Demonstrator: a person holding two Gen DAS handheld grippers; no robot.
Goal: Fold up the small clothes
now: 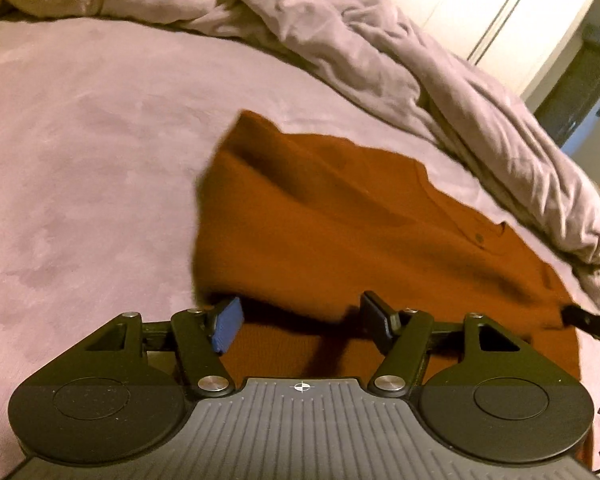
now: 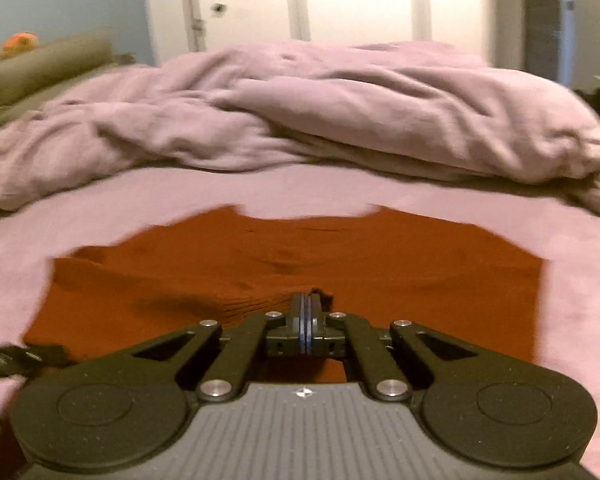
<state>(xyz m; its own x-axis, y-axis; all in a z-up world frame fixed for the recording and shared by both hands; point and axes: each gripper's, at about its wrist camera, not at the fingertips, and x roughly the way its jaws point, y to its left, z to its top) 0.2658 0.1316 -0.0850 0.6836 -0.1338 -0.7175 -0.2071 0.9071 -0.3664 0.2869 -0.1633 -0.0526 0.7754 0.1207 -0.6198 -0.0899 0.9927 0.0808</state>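
Observation:
A rust-orange knit garment point(image 1: 360, 232) lies spread on the lilac bed sheet point(image 1: 80, 160), with a small button near its neckline. Its left edge looks raised and blurred. My left gripper point(image 1: 302, 320) is open over the garment's near hem, with cloth below the gap and nothing pinched. In the right wrist view the garment point(image 2: 300, 252) fills the middle, and my right gripper point(image 2: 310, 308) is shut on its ribbed near edge, where the cloth puckers toward the pads. The right gripper's tip point(image 1: 588, 320) also shows at the garment's right edge in the left wrist view.
A crumpled lilac duvet point(image 2: 340, 120) is heaped across the far side of the bed, close behind the garment. An olive pillow point(image 2: 40, 68) sits at the far left. White wardrobe doors point(image 2: 360, 0) stand beyond. Bare sheet point(image 2: 580, 280) borders the garment on both sides.

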